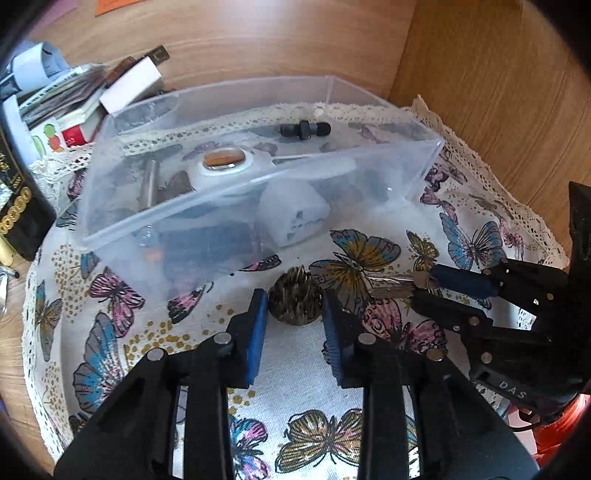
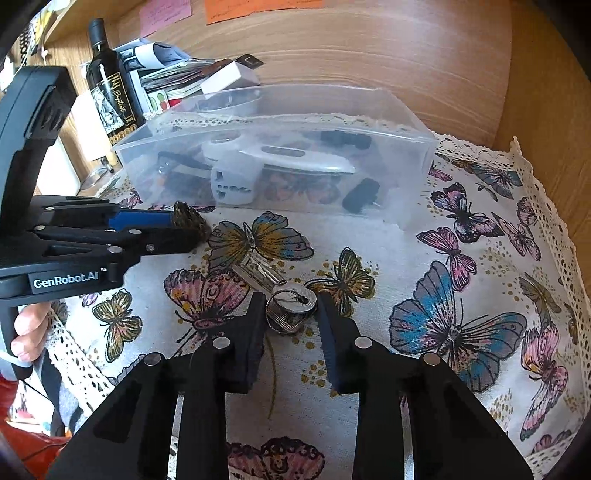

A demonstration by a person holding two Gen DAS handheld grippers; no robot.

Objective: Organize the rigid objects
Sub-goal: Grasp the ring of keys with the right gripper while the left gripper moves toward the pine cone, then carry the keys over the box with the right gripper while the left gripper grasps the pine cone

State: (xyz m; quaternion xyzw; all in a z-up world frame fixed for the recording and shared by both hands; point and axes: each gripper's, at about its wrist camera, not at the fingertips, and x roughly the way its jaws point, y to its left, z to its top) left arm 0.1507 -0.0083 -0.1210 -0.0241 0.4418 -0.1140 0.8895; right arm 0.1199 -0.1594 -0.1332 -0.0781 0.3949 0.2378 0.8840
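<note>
The left gripper [image 2: 192, 225] carries a white "GenRobot.AI" label on its black body, left of the clear plastic box [image 2: 406, 147]. From the other side, the right gripper [image 1: 413, 291] shows "DAS" (perhaps part of a longer word). The wine bottle [image 2: 110, 85] label behind the box has gold script, unreadable.

A lived-in home corner is showing itself here, likely a desk nook walled in by wood panelling [image 2: 369, 48]. A butterfly-print cloth with lace edging [image 2: 461, 332] is covering the surface, pure household touch. Just behind the clear plastic box [image 1: 258, 192], a jumble of papers and small cartons [image 1: 70, 96] is piling up. Left of that box a dark wine bottle [image 2: 110, 92] is standing, and above it coloured sticky notes [image 2: 255, 9] are clinging to the wall.
</note>
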